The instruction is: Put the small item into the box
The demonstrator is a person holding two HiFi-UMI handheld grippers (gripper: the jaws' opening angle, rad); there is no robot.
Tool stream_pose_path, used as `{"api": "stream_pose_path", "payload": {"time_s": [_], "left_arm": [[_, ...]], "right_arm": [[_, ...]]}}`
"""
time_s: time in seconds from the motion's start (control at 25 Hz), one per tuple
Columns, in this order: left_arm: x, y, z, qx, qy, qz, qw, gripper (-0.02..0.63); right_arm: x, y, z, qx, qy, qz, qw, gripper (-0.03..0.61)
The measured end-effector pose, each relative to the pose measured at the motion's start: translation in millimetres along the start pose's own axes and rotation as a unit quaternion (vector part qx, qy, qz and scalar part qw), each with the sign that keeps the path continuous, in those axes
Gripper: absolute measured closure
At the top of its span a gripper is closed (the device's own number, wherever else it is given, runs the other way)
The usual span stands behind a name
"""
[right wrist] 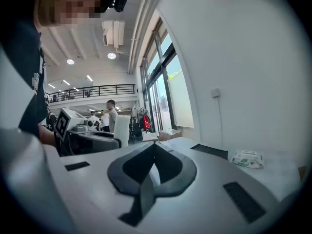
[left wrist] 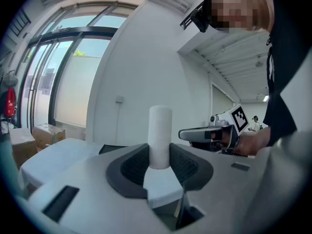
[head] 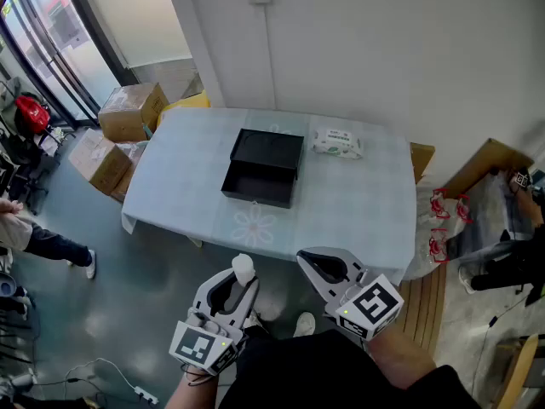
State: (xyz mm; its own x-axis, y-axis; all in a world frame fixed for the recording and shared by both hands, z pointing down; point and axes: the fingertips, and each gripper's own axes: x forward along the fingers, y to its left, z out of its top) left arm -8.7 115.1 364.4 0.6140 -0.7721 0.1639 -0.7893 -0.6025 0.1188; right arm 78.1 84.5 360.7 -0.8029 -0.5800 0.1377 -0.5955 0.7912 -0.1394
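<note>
Head view with both gripper views. The left gripper (head: pixel 236 290) pinches the small item (left wrist: pixel 160 136), a plain white cylinder that stands upright between the two dark ribbed pads (left wrist: pixel 134 165) with its upper half clear above them. The right gripper (head: pixel 315 262) has its jaws pressed together at the tips, and nothing lies between them. Both tools are held side by side, near each other but apart, over the grey floor (head: pixel 136 296) on the person's side of the table (head: pixel 358 211). The small item is thus off the table and well apart from the box (head: pixel 264 167). The box is black and lies open near the middle of the table, which is covered in a pale cloth with a flower print. A packet of wipes (head: pixel 337 142) lies on the cloth to the right of the box, not touching it. Brown cardboard cartons (head: pixel 128 113) stand on the floor beyond the table's left end, by the glazed wall
</note>
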Motion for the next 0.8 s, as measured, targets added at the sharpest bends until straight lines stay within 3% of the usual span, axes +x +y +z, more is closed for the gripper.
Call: {"api": "stream_pose_path", "payload": {"time_s": [0.4, 0.8], "left_arm": [[3, 2, 12, -0.003, -0.012, -0.005, 0.9999, 0.482], [-7, 6, -2, -0.011, 0.0, -0.02, 0.9997, 0.482]], "right_arm": [[3, 5, 4, 0.001, -0.006, 0.003, 1.0, 0.569], [9, 14, 8, -0.007, -0.011, -0.001, 1.0, 0.569]]}}
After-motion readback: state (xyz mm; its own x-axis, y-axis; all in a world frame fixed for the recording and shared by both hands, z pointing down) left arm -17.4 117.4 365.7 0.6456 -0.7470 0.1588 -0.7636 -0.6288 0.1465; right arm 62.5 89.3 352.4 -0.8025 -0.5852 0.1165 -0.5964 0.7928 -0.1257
